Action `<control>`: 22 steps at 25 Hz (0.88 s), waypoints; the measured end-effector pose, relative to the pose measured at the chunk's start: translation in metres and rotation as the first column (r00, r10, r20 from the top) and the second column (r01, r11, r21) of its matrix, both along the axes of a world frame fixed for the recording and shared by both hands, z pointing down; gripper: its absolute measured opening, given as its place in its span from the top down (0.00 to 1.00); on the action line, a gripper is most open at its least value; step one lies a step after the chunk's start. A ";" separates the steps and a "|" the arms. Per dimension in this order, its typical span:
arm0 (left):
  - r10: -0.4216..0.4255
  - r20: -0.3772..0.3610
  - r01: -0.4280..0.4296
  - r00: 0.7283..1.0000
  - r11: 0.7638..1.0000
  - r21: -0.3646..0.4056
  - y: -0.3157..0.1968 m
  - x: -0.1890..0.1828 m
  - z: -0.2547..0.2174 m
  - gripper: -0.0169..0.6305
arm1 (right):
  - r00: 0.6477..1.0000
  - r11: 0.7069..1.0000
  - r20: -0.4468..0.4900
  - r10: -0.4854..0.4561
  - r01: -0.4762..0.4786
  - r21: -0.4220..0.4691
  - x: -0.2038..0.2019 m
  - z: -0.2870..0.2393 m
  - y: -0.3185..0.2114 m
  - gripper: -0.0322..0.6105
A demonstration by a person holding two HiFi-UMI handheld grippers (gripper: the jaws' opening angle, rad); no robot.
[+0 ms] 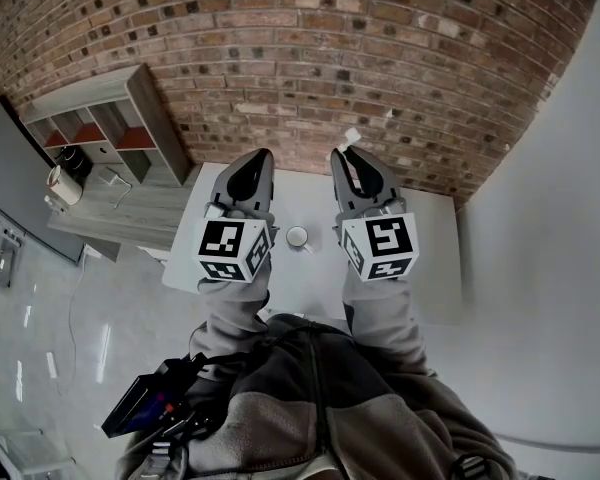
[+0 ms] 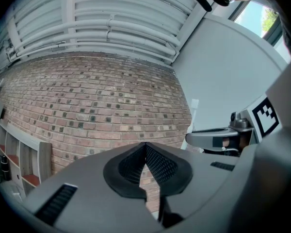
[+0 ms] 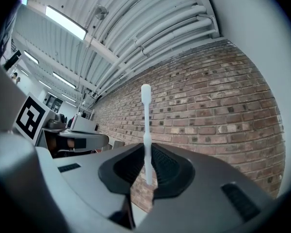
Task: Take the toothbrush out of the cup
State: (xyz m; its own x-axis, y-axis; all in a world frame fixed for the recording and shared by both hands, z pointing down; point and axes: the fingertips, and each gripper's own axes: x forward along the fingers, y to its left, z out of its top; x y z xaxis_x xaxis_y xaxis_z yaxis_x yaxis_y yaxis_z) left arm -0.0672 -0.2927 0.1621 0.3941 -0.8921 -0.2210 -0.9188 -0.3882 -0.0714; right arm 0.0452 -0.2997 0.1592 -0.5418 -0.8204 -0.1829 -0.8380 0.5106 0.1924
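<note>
A white toothbrush (image 3: 146, 125) stands upright between the jaws of my right gripper (image 3: 146, 155), which is shut on its handle. In the head view its head (image 1: 352, 138) sticks out past the tip of the right gripper (image 1: 346, 160). Below and between the two grippers, a small white cup (image 1: 298, 237) sits on the white table (image 1: 425, 258). My left gripper (image 1: 252, 164) is held up beside the right one. It is shut with nothing in it, its pads (image 2: 153, 161) meeting. The left gripper view also catches the toothbrush (image 2: 193, 108) above the right gripper (image 2: 217, 140).
A brick wall (image 1: 380, 58) stands close behind the table. A grey shelf unit (image 1: 105, 128) and a low counter with a kettle (image 1: 65, 185) are at the left. A plain white wall (image 1: 560, 218) runs along the right.
</note>
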 end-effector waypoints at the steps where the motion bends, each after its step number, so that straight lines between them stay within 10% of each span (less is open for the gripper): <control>1: -0.002 -0.001 0.002 1.000 1.000 0.002 0.000 -0.001 0.000 0.97 | 1.000 1.000 0.001 -0.003 0.003 0.004 -0.001 -0.001 -0.001 0.88; 22: -0.009 0.001 0.009 1.000 1.000 -0.006 -0.008 -0.008 0.005 0.97 | 1.000 0.999 -0.001 -0.007 0.007 0.039 -0.009 -0.002 -0.006 0.88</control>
State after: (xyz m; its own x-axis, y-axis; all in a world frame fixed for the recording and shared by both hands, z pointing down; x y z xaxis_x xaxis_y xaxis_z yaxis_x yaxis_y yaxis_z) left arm -0.0755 -0.3008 0.1667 0.3860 -0.8971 -0.2148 -0.9223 -0.3801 -0.0699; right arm 0.0359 -0.3052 0.1571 -0.5475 -0.8089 -0.2144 -0.8344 0.5083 0.2131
